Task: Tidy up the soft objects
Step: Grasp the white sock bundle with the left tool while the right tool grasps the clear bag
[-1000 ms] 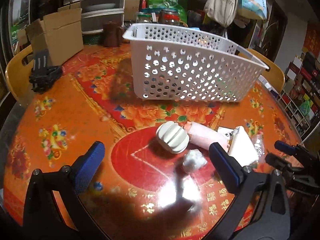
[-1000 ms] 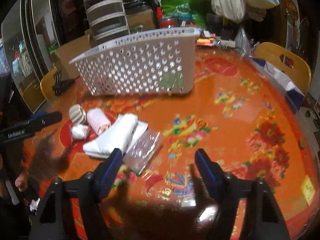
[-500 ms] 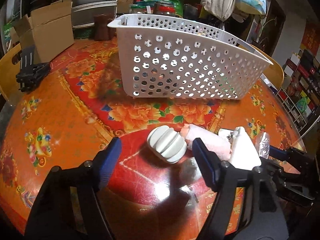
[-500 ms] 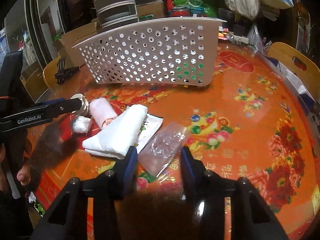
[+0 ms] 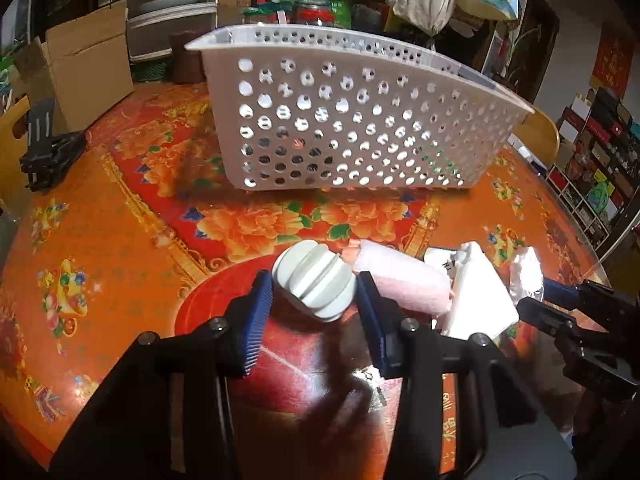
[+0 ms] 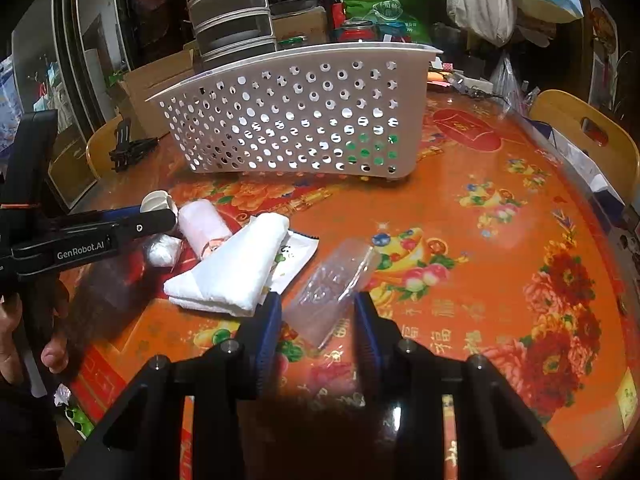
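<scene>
Both grippers have pushed in and narrowed a lot: the left gripper [image 5: 315,294] now has its pads right against the ribbed white ball [image 5: 315,285], and the right gripper [image 6: 316,312] brackets the clear plastic bag [image 6: 334,286], touching or not I can't tell. Left to right: small wad [image 6: 163,251], pink roll [image 6: 202,226], folded white towel [image 6: 236,274]. Behind sits the white basket [image 6: 296,120], contents unclear, on the orange flowery table [image 6: 500,248].
</scene>
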The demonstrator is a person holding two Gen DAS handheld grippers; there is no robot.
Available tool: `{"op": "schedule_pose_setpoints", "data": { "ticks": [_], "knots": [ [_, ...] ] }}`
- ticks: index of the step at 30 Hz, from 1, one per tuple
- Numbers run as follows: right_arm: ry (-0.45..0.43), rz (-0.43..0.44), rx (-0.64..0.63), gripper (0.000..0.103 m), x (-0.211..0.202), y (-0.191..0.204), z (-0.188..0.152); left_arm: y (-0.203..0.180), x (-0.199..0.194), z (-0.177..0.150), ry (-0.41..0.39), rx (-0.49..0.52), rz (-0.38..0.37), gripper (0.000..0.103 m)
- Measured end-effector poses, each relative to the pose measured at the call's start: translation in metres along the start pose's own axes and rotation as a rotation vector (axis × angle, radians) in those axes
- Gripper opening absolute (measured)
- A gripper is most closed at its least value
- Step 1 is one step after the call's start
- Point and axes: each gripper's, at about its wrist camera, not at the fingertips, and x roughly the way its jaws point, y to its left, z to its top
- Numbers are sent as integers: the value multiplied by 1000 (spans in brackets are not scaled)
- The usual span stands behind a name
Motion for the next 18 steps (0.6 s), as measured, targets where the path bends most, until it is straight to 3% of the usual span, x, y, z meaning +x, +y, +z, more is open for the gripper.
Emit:
{"op": "schedule_pose_setpoints", "data": {
  "ticks": [18],
  "knots": [
    [-61, 6, -2, 36, -25, 4, 8, 22, -50, -2, -99, -38, 2, 40]
  ]
}}
